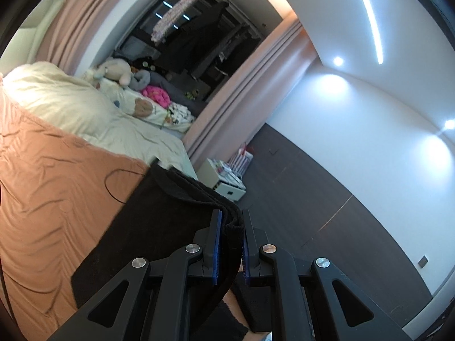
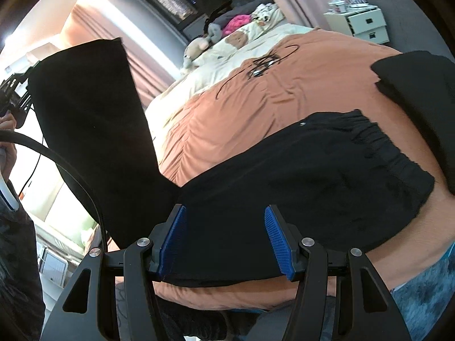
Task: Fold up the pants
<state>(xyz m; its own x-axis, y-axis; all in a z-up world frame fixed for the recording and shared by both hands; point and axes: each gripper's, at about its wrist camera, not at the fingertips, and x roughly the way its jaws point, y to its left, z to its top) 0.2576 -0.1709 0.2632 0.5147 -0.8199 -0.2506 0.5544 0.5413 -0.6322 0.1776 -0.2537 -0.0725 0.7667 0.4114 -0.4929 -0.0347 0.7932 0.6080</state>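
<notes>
Nearest the left wrist camera, the left gripper (image 1: 231, 227) was clamped on a thick fold of the black pants (image 1: 159, 213), its blue pads (image 1: 217, 244) pinching the cloth so that the fabric hung away to the left over the bed. In the right wrist view the right gripper (image 2: 226, 238) stood with its jaws apart, blue pads (image 2: 173, 241) well separated; the pants (image 2: 298, 187) filled the space behind them, and I cannot tell whether the pads touched the cloth. The waistband end of the pants lay flat on the orange bedspread (image 2: 233, 113), elastic gathers toward the right, while one leg rose up to the left toward the other gripper held in a hand (image 2: 7, 130) at the frame's edge. A second dark garment (image 2: 421, 91) lay on the bedspread at the right, just beside the waistband. Farther across the orange cover a thin black cable (image 2: 264, 62) sat in a loose tangle. Beyond it the bedding turned cream (image 1: 71, 102), with a bear-print pillow (image 1: 145, 108), plush toys (image 1: 116, 69) and a bright pink item (image 1: 157, 93) near the head of the bed. Beside the bed stood a white bedside cabinet (image 1: 224, 179) with drawers, cluttered on top. Pink curtains (image 1: 236, 105) framed a dark window (image 1: 199, 37), the floor (image 1: 327, 199) was dark grey, and the white walls (image 1: 369, 130) were lit by spotlights (image 1: 338, 61) and a ceiling light strip (image 1: 369, 14).
</notes>
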